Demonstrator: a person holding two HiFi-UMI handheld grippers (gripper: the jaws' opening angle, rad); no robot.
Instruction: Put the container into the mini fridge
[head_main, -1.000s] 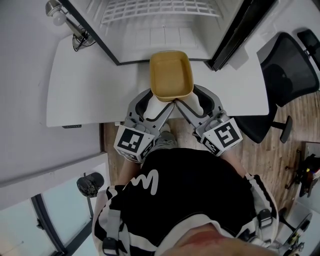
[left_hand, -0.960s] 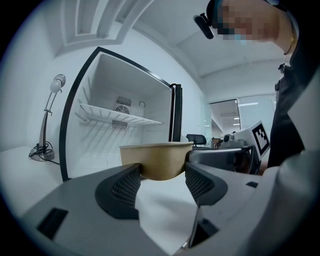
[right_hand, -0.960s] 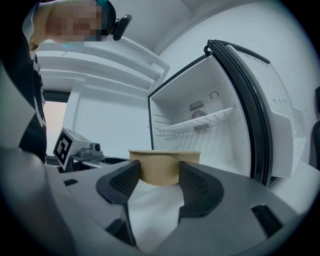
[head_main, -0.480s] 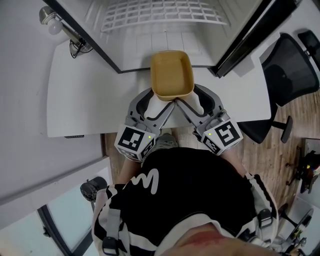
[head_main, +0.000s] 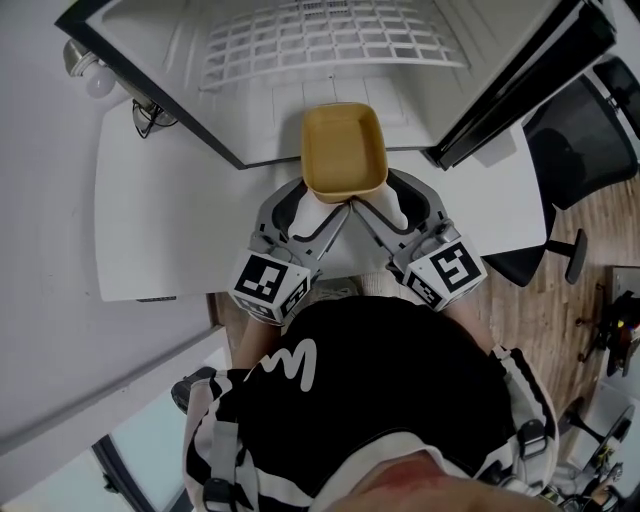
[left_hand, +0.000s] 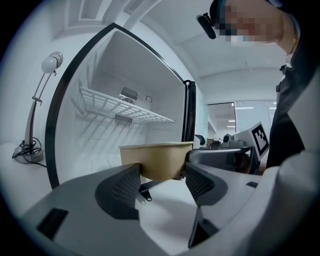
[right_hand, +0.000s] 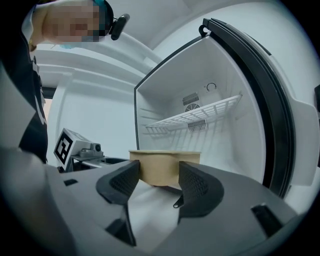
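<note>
Person's standing at the white table (head_main: 170, 210) with the mini fridge (head_main: 290, 95) wide open in front of them, door (head_main: 520, 85) swung off to the right. The tan container (head_main: 344, 150) is empty and up in the air right at the fridge's mouth, far end just past the front edge, near end out over the table. It sits lower than the wire shelf (head_main: 330, 40).

Both claws are on it. The left gripper (head_main: 318, 208) pinches the near left corner, and the left gripper view shows the container's wall (left_hand: 157, 159) squeezed between its jaws (left_hand: 162, 177). The right gripper (head_main: 372, 208) does the same on the near right corner, jaws closed on the container (right_hand: 162, 167) in its own view (right_hand: 160, 182).

Desk lamp (head_main: 85, 75) left of the fridge, black chair (head_main: 580, 140) off to the right
</note>
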